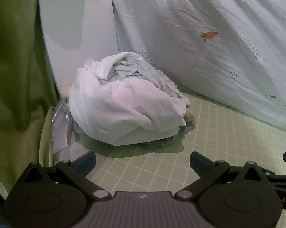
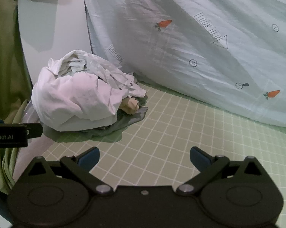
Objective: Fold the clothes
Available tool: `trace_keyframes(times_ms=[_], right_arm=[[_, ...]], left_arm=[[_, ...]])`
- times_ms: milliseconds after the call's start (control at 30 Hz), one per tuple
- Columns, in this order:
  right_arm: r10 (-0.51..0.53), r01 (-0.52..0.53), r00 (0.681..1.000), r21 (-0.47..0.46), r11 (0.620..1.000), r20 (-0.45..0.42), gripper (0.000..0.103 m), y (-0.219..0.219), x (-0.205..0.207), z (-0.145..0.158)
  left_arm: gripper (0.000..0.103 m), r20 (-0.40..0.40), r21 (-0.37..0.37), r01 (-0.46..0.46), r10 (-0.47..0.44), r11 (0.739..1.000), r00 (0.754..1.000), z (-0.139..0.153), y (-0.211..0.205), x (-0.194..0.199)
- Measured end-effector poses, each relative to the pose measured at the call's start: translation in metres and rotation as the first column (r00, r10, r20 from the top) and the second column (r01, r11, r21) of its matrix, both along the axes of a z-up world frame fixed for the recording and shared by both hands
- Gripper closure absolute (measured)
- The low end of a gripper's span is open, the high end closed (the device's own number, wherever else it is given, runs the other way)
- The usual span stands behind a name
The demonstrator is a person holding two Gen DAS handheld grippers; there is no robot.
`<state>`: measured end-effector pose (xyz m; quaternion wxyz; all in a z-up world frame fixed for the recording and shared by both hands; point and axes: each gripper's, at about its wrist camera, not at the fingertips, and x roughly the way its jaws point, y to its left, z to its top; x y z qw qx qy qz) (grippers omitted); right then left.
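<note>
A crumpled pile of clothes, white shirt on top [image 1: 123,102], lies on the green gridded mat [image 1: 209,133], with grey and beige garments under it. It also shows in the right wrist view [image 2: 74,95] on the mat [image 2: 181,129]. My left gripper [image 1: 143,161] is open and empty, just in front of the pile. My right gripper [image 2: 144,158] is open and empty, in front and to the right of the pile. The left gripper's body [image 2: 9,134] shows at the left edge of the right wrist view.
A pale blue quilt with carrot print [image 1: 209,38] is heaped behind the mat, also in the right wrist view [image 2: 200,38]. A white headboard panel [image 1: 76,19] stands behind the pile. Green fabric [image 1: 13,57] hangs at the left.
</note>
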<state>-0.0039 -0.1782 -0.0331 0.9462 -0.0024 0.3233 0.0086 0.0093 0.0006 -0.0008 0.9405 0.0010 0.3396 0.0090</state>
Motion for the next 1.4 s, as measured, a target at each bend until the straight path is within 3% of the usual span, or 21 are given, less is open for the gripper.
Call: trace_keyframes(times_ms=[300,500,800,1033,1167,1267,1333,1400], right_arm=[[0.007,-0.007,1.000,-0.018,1.000,-0.012,0.001,0.003,0.028,-0.005],[0.033,-0.033,0.999,-0.043,0.999,0.001,0.001,0.013,0.074,-0.003],[0.086,-0.082,0.995,-0.063,0.995,0.056,0.002,0.044,0.195,0.011],[0.199,-0.197,0.980,-0.067,0.978,0.025,0.007,0.087,0.291,-0.010],[0.243,-0.242,0.970,-0.070,0.968,-0.002,0.015,0.112,0.330,-0.030],[0.241,-0.241,0.971,-0.042,0.970,-0.004,0.025,0.116,0.349,-0.041],[0.258,-0.257,0.966,0.014,0.966,0.000,0.039,0.113,0.354,-0.044],[0.280,-0.281,0.960,0.051,0.958,0.011,0.061,0.108,0.353,-0.045]], left_arm=[[0.000,0.006,0.038,-0.014,0.014,0.999,1.000,0.001,0.005,0.029],[0.000,0.026,0.031,-0.072,0.071,0.997,0.997,0.009,0.029,0.081],[0.000,0.016,0.033,-0.227,0.227,0.973,0.974,0.006,0.092,0.189],[0.000,-0.040,0.036,-0.295,0.296,0.955,0.954,-0.015,0.132,0.268],[0.002,-0.104,-0.036,-0.337,0.332,0.941,0.937,-0.032,0.149,0.295],[0.013,-0.098,-0.089,-0.358,0.350,0.929,0.932,-0.038,0.150,0.297],[0.030,-0.078,-0.094,-0.354,0.348,0.930,0.934,-0.040,0.145,0.295],[0.041,-0.057,-0.094,-0.350,0.346,0.932,0.937,-0.038,0.139,0.290]])
